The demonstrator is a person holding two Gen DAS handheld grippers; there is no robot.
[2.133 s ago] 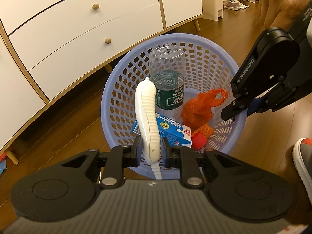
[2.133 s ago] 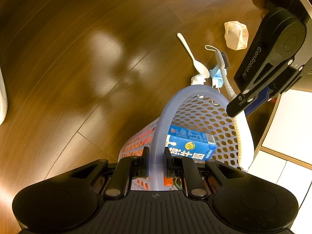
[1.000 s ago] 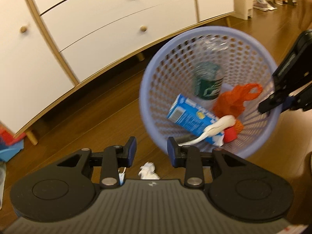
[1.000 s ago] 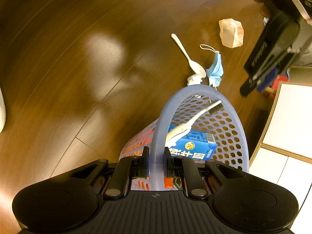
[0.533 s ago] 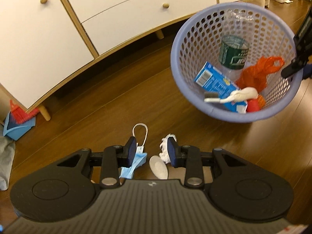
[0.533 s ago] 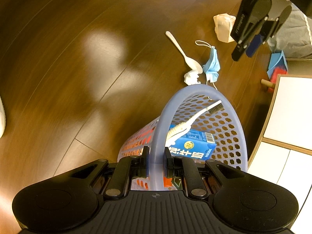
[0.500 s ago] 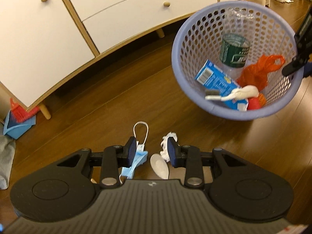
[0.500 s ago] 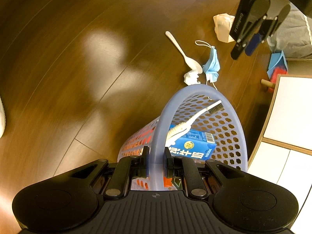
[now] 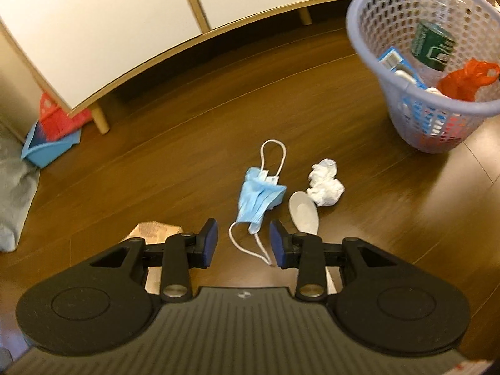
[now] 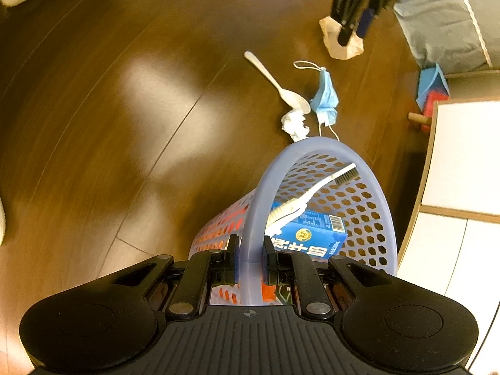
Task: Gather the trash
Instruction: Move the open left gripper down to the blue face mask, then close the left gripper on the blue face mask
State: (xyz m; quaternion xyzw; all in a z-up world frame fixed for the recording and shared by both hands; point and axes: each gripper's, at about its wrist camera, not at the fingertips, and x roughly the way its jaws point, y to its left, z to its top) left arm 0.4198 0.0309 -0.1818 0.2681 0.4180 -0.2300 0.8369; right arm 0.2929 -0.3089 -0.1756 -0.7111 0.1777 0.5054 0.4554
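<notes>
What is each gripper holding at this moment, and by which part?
The right gripper is shut on the basket, clamped on its rim. The left gripper is open and holds nothing, poised above the face mask.

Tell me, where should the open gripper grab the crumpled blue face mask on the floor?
Probably the bunched middle of the crumpled blue face mask, from straight above. It lies flat on the wooden floor, and the folds give the left gripper more to pinch than the thin white ear loops. Fingers should stay clear of the white plastic spoon beside it.

Wooden floor (image 9: 156,172) bears mask (image 9: 259,198), spoon (image 9: 303,212), tissue (image 9: 325,184).
</notes>
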